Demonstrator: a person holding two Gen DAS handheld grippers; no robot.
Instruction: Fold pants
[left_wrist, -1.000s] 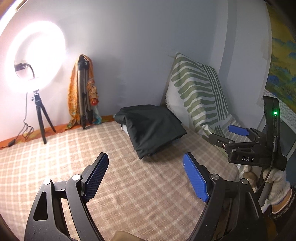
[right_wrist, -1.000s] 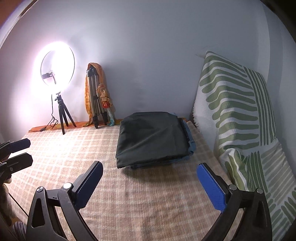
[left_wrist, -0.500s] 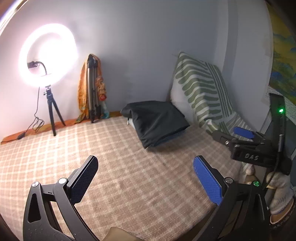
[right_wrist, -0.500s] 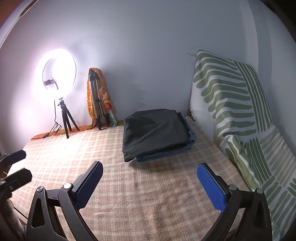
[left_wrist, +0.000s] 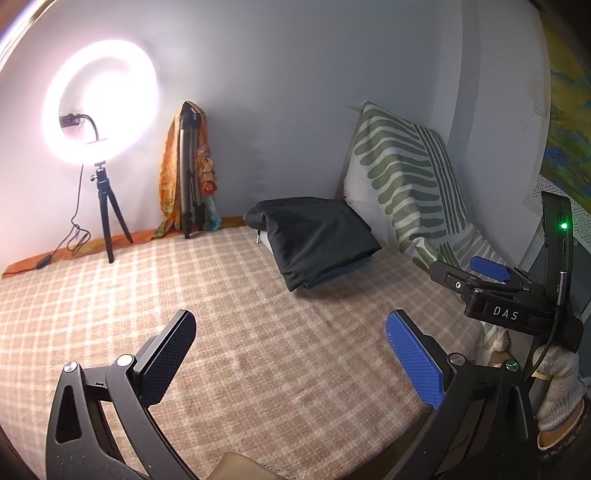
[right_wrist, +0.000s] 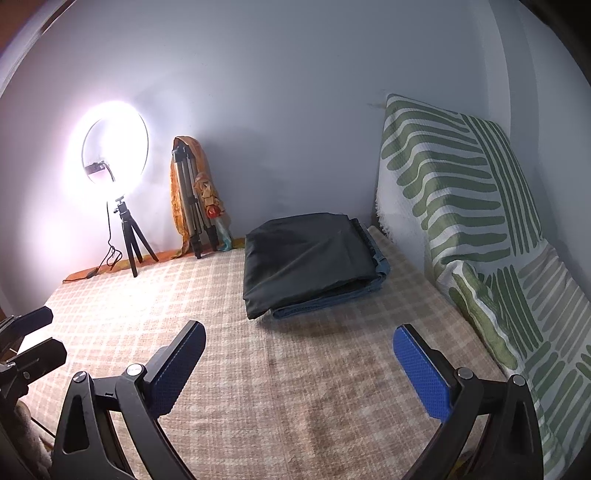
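checked beige-and-cream cloth (right_wrist: 280, 373) covers the bed on which we work, and both views show it bare in the foreground. we hold the left gripper (left_wrist: 291, 354) above this cloth with its jaws spread wide and nothing between the blue pads (left_wrist: 413, 362). we hold the right gripper (right_wrist: 299, 365) likewise, jaws wide apart and empty, tilted down toward the cloth. the pants (right_wrist: 306, 262), dark and already folded into a flat rectangle, lie at the far end of the bed, well apart from both grippers; they rest on top of a folded blue garment (right_wrist: 332, 299) whose edge shows beneath them. just beside this stack, to the right, a white cover with green leaf stripes (right_wrist: 461, 199) leans against the grey wall (right_wrist: 295, 92). at the far left a lit ring light (left_wrist: 99, 99) stands on a small black tripod (left_wrist: 107, 214), with its cable trailing along the bed's edge. near it a folded tripod (left_wrist: 190, 173) draped with an orange cloth (left_wrist: 168, 173) leans in the corner. in the left wrist view the right gripper appears at the right edge, held by a gloved hand (left_wrist: 557, 387); in the right wrist view the left gripper's fingers (right_wrist: 33, 321) show at the left edge.
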